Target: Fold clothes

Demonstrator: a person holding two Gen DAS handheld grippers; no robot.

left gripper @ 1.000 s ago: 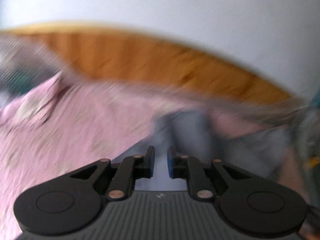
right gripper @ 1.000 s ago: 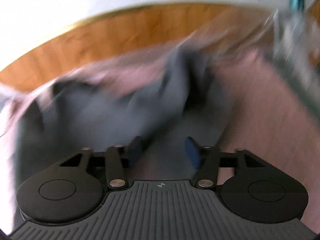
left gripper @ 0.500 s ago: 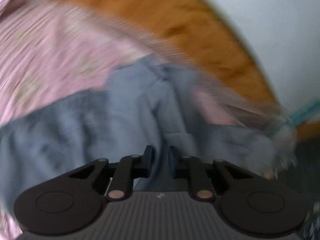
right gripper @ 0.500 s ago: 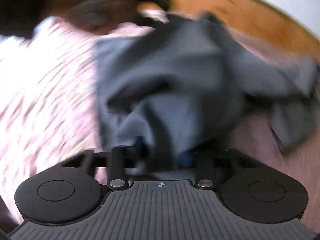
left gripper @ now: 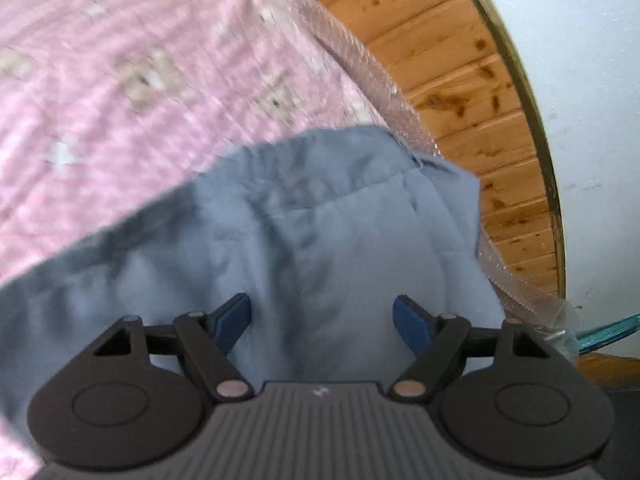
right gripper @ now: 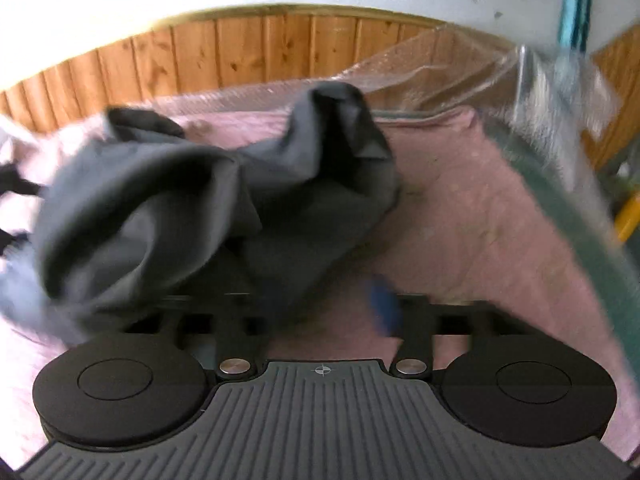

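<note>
Soft daylight fills both views, without glare. The garment (right gripper: 208,200) and bedspread (left gripper: 132,64) smear with motion. Fisheye bends the edges.

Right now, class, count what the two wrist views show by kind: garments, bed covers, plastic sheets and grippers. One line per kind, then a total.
Garments: 1, the grey-blue garment, crumpled.
Bed covers: 1, the pink cover.
Plastic sheets: 1, the clear plastic sheet along the edge.
Grippers: 2, the left gripper and the right gripper.
Total: 5
</note>
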